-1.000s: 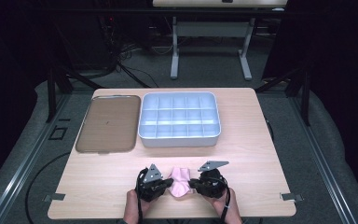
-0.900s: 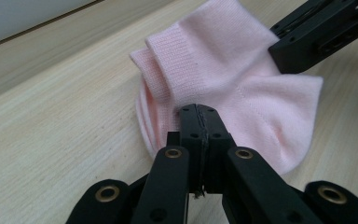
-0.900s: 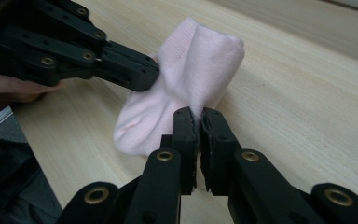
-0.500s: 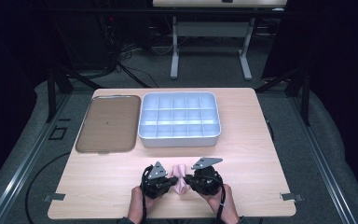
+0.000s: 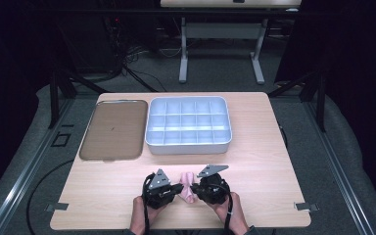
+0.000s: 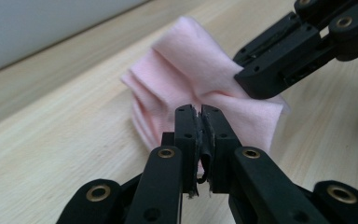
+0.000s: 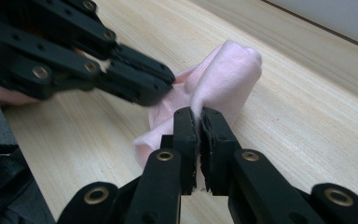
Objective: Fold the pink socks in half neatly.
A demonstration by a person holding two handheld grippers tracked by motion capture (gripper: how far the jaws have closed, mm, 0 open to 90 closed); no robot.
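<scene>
Left hand-held gripper [image 6: 200, 116] pinches the pink cloth [image 6: 191, 74], jaws just easing a touch. Right hand-held gripper [image 7: 198, 119] is clamped on it too; cloth bunched in folds on the worktop [image 5: 274, 161].

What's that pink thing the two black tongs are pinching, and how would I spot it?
Start at the wooden table and come to its near edge, in front of the white divided tray. There, between the left tongs and right tongs, lies a small bunched pink cloth. It is the one soft, pink item; the tray and the brown lid are rigid and lie farther back.
</scene>
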